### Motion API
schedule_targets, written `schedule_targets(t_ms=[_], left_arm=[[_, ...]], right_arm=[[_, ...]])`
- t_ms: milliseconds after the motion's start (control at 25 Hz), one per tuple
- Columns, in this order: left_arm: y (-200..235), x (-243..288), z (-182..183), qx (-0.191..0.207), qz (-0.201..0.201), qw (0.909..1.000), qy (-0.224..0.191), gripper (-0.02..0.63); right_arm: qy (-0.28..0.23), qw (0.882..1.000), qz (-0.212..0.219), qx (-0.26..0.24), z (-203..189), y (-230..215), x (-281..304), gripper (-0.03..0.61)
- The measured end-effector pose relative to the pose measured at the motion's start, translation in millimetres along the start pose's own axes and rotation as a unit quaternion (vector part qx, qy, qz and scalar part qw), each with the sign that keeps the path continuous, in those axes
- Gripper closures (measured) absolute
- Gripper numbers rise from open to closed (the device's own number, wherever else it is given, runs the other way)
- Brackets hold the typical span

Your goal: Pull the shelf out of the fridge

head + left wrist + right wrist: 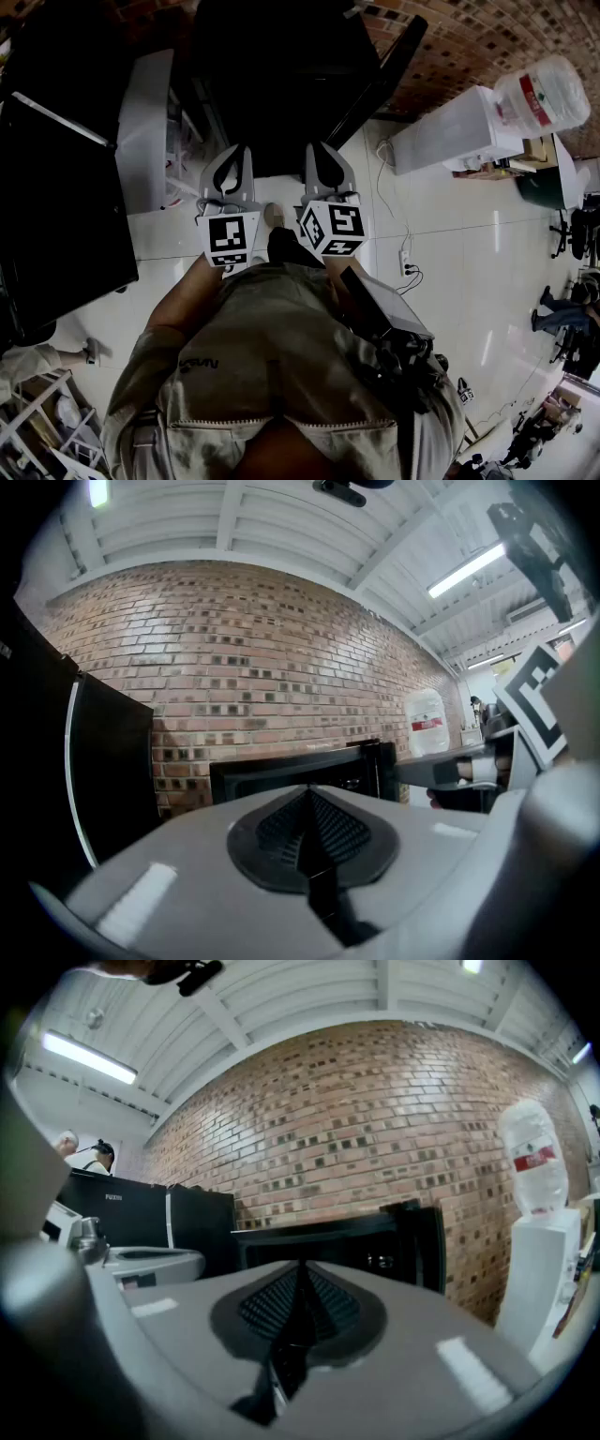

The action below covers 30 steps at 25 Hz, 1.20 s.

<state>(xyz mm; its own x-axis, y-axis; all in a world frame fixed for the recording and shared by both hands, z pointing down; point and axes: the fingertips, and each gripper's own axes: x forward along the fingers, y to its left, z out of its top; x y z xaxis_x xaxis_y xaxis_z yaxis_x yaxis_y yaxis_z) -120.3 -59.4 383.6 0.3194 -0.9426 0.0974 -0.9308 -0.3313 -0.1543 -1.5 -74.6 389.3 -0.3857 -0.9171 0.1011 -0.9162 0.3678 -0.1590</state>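
A small black fridge (pixel 281 84) stands on the floor straight ahead, its door (pixel 386 75) swung open to the right. Its inside is dark and no shelf shows in any view. My left gripper (pixel 232 169) and right gripper (pixel 323 164) are held side by side in front of it, short of the opening. Both are shut with nothing between the pads. In the left gripper view the closed tips (pixel 309 794) point at the fridge (pixel 281 772). The right gripper view shows the shut gripper (pixel 302 1274) aimed at the same fridge (pixel 328 1237), beside its door (pixel 427 1241).
A tall black fridge (pixel 56 206) stands at the left with a white washing machine (pixel 145 131) beside it. At the right is a white water dispenser (pixel 459 131) with a bottle (pixel 542 94). A power strip and cable (pixel 405 262) lie on the tiled floor. A brick wall (pixel 244 649) is behind.
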Motion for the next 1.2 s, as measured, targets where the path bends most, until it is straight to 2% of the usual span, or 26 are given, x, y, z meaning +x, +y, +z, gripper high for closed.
schedule_targets(t_ms=[240, 520, 720, 840, 960, 1200], left_arm=[[18.8, 75.3, -22.0, -0.003, 0.002, 1.0000, 0.006, 0.609], [22.6, 147.2, -58.7, -0.013, 0.012, 0.9992, 0.035, 0.609], [33.7, 185.8, -86.6, -0.021, 0.017, 0.9977, 0.063, 0.608], [40.2, 202.1, -102.4, -0.020, 0.027, 0.9957, 0.087, 0.607], [44.3, 216.3, -111.7, -0.015, 0.028, 0.9945, 0.100, 0.607], [51.9, 224.8, -121.2, -0.006, 0.033, 0.9922, 0.120, 0.607]], right_arm=[[0.029, 0.999, 0.000, 0.039, -22.7, -31.4, 78.4, 0.508], [0.049, 0.985, -0.004, 0.163, -59.0, -73.4, 141.4, 0.506], [0.056, 0.959, -0.010, 0.277, -90.0, -92.1, 184.9, 0.494], [0.054, 0.947, -0.019, 0.316, -102.8, -101.8, 206.9, 0.494], [0.048, 0.930, -0.027, 0.363, -116.3, -111.0, 227.6, 0.494], [0.010, 0.898, -0.004, 0.440, -119.6, -114.6, 248.0, 0.482]])
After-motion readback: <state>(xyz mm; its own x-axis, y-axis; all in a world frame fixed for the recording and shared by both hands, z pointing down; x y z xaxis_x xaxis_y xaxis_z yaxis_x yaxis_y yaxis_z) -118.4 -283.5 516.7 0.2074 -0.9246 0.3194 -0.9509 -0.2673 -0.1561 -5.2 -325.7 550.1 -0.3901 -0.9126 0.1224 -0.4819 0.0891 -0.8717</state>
